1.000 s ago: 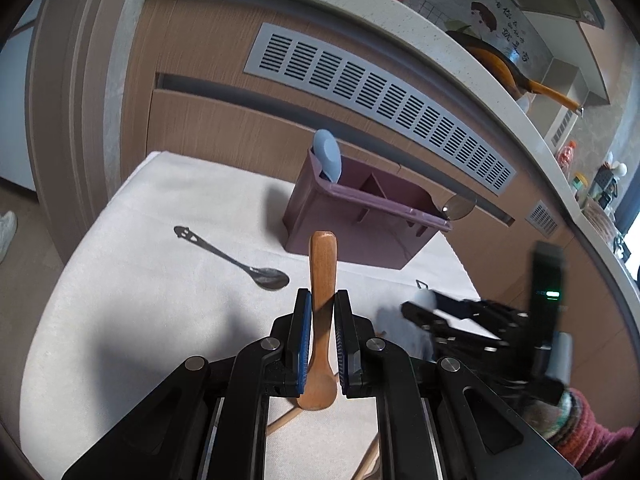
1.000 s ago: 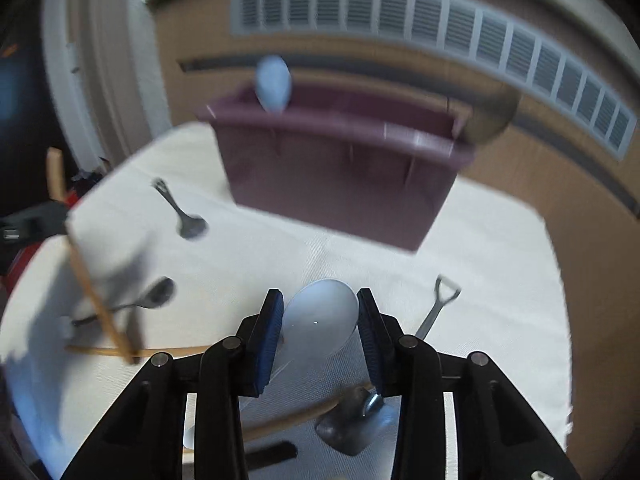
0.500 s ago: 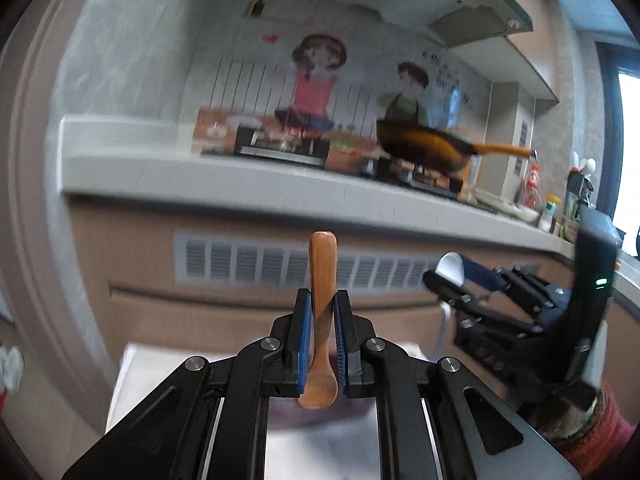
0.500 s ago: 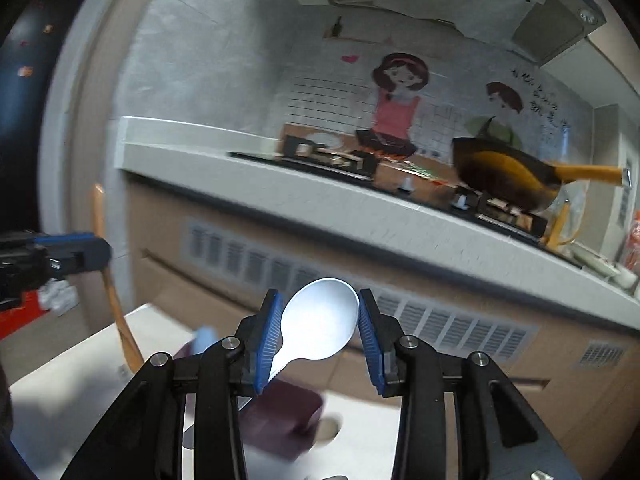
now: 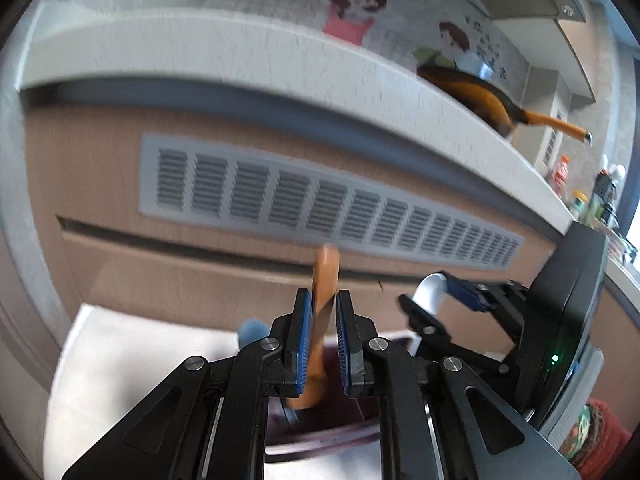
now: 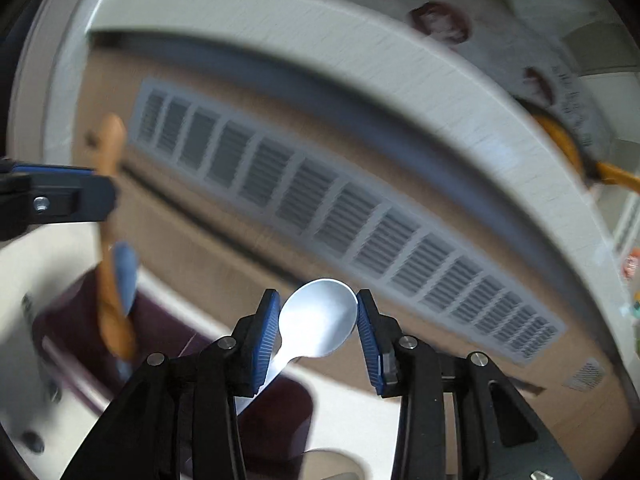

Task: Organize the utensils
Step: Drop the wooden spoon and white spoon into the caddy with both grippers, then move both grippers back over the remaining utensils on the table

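My left gripper (image 5: 323, 340) is shut on a wooden spoon (image 5: 325, 300), held upright with its bowl down over the dark purple utensil caddy (image 5: 340, 428). My right gripper (image 6: 318, 332) is shut on a white spoon (image 6: 320, 322), bowl up, its handle slanting down toward the caddy (image 6: 80, 340). In the right wrist view the left gripper (image 6: 56, 200) is at the left with the wooden spoon (image 6: 110, 240) hanging into the caddy beside a blue spoon (image 6: 126, 276). The blue spoon's top (image 5: 252, 330) also shows in the left wrist view. The right gripper (image 5: 440, 312) is at the right there.
The caddy stands on a white cloth-covered table (image 5: 120, 360). Behind it is a wooden cabinet front with a long grey vent grille (image 5: 320, 208) under a white counter edge (image 5: 280, 64). A frying pan (image 5: 480, 100) sits on the counter.
Both views have tilted down from the counter toward the caddy. Both grippers have come lower with their spoons, and the wooden spoon's bowl now hangs over the caddy.
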A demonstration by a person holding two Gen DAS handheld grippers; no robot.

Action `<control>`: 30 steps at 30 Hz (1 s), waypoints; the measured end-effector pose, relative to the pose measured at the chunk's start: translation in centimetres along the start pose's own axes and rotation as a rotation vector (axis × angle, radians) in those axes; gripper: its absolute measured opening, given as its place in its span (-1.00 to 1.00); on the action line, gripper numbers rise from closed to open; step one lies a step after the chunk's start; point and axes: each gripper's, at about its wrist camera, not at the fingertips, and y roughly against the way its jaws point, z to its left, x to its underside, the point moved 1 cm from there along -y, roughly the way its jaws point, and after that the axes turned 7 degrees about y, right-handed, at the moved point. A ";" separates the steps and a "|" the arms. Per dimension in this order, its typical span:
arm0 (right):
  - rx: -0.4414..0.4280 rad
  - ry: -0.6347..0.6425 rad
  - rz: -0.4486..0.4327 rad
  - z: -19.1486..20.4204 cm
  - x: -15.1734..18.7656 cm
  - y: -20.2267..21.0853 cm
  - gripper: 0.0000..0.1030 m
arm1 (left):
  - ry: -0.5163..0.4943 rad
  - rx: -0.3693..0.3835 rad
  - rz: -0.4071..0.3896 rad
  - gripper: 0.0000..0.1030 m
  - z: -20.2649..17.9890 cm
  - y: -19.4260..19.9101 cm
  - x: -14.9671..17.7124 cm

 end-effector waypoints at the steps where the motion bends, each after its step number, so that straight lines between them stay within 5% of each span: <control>1: -0.034 -0.007 0.003 0.0 0.2 0.0 -0.31 | -0.006 0.008 0.021 -0.53 0.1 -0.2 0.3; 4: -0.114 -0.058 -0.007 -1.1 0.6 0.9 -0.29 | -0.003 0.006 0.031 -0.21 0.5 0.5 0.9; 7: -0.128 -0.118 -0.065 -3.4 0.6 4.1 -0.26 | 0.012 0.002 0.018 -0.16 0.9 2.3 1.1; 12: -0.119 -0.180 -0.114 -6.4 2.6 9.8 0.13 | 0.010 -0.035 0.044 -0.11 2.0 5.4 3.0; 17: -0.245 -0.208 0.040 -4.8 8.4 11.3 0.14 | 0.019 -0.069 0.158 -0.11 3.0 7.6 8.4; 24: -0.398 -0.317 0.358 1.6 18.0 7.1 0.03 | -0.016 -0.050 0.320 -0.11 1.8 9.6 16.1; 30: -0.434 -0.358 0.390 3.0 18.4 5.9 -0.06 | -0.054 -0.093 0.370 -0.11 2.1 11.1 19.1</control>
